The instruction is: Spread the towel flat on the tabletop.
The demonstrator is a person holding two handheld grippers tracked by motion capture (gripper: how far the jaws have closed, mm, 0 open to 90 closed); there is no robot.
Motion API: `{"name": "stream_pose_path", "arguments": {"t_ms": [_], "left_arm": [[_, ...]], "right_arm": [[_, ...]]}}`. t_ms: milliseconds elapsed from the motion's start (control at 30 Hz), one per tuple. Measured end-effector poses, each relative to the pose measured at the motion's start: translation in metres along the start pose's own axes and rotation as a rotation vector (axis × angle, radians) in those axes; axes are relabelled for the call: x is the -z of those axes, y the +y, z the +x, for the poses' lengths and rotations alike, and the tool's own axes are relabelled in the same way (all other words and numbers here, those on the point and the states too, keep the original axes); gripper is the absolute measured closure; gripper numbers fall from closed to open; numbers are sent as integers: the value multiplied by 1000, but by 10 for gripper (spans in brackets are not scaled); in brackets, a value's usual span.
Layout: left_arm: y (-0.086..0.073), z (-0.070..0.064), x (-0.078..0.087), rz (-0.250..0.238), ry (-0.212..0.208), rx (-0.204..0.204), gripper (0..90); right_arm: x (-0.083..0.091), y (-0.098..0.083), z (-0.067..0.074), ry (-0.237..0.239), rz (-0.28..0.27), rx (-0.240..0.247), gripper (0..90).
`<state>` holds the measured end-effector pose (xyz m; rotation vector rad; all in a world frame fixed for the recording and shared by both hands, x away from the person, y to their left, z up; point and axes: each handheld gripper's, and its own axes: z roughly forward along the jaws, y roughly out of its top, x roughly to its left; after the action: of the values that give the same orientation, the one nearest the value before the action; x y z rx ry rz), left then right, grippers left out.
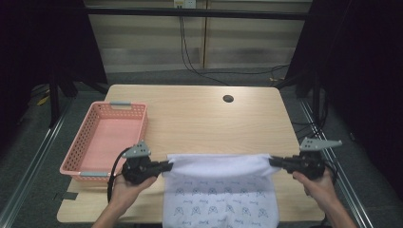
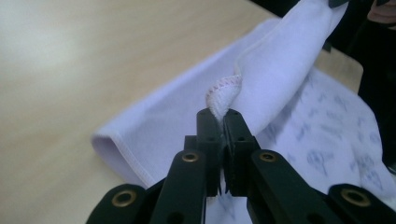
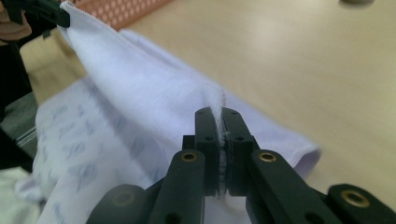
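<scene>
A white towel (image 1: 219,190) with a small blue print lies at the table's near edge, its far part folded back toward the person and held up between both grippers. My left gripper (image 1: 168,165) is shut on the towel's left corner (image 2: 223,93); the stitched hem bunches just past its jaws. My right gripper (image 1: 272,161) is shut on the right corner (image 3: 215,105). The plain white underside (image 3: 140,74) stretches between them, and the printed side (image 2: 327,140) lies flat below. In the right gripper view the left gripper (image 3: 63,17) pinches the far corner.
A pink plastic basket (image 1: 90,126) with nothing in it stands at the table's left edge, close to my left hand. The wooden tabletop (image 1: 199,118) beyond the towel is bare, with a round cable hole (image 1: 228,99) at the back right. Dark floor surrounds the table.
</scene>
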<state>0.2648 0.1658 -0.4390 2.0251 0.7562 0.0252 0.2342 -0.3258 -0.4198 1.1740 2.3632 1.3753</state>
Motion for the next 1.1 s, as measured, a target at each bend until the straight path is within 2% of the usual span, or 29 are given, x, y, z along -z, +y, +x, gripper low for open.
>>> {"name": "stream_pose_path", "arguments": {"t_ms": [67,100,133,167,200,233,267,300,367,433,500,567,633,700,733,800,833,900,967,1067,1100], "left_arm": [[-14,-2,-4,44,-2,19,872],[-20,-3,-7,76,-13,24,870],[-26,-4,-11,109,-7,12,867],[-31,-2,-14,125,-9,29,865],[-35,0,-16,126,-22,54,865],[-37,1,-18,137,-19,53,866],[-39,1,-20,149,-14,56,866],[-40,0,-21,145,-18,62,865],[-42,-3,-21,152,-10,55,862],[-46,-7,-20,143,-34,72,862],[-47,-11,-19,149,-16,45,859],[-48,-9,-18,151,-30,66,859],[-50,-7,-24,196,-11,71,860],[-50,-8,-28,208,11,49,861],[-49,-7,-31,217,20,45,863],[-47,-1,-34,217,3,78,868],[-46,1,-36,213,10,83,870],[-41,7,-39,212,21,80,871],[-35,12,-44,217,43,62,871],[-26,20,-51,213,72,56,872],[-23,22,-55,207,93,49,872]], "right_arm": [[-4,-17,7,24,35,-18,871],[-8,-24,9,17,64,-24,871],[-11,-31,11,11,89,-30,871],[-15,-37,10,31,104,-42,871],[-19,-44,8,36,116,-63,871],[-24,-49,8,44,146,-75,871],[-29,-53,9,31,184,-53,871],[-31,-55,9,37,203,-57,870],[-31,-56,8,45,201,-63,870],[-31,-58,8,51,201,-70,870],[-30,-59,11,55,208,-66,868],[-29,-60,12,53,209,-58,867],[-33,-61,13,39,245,-48,867],[-40,-63,15,14,291,-22,868],[-42,-63,13,23,293,-22,868],[-43,-63,9,31,290,-40,869],[-43,-63,7,34,282,-42,870],[-45,-60,5,3,272,-16,870],[-49,-57,-3,2,263,-32,870],[-55,-51,-13,-16,252,-34,870],[-57,-48,-17,-24,256,-41,870]]}}
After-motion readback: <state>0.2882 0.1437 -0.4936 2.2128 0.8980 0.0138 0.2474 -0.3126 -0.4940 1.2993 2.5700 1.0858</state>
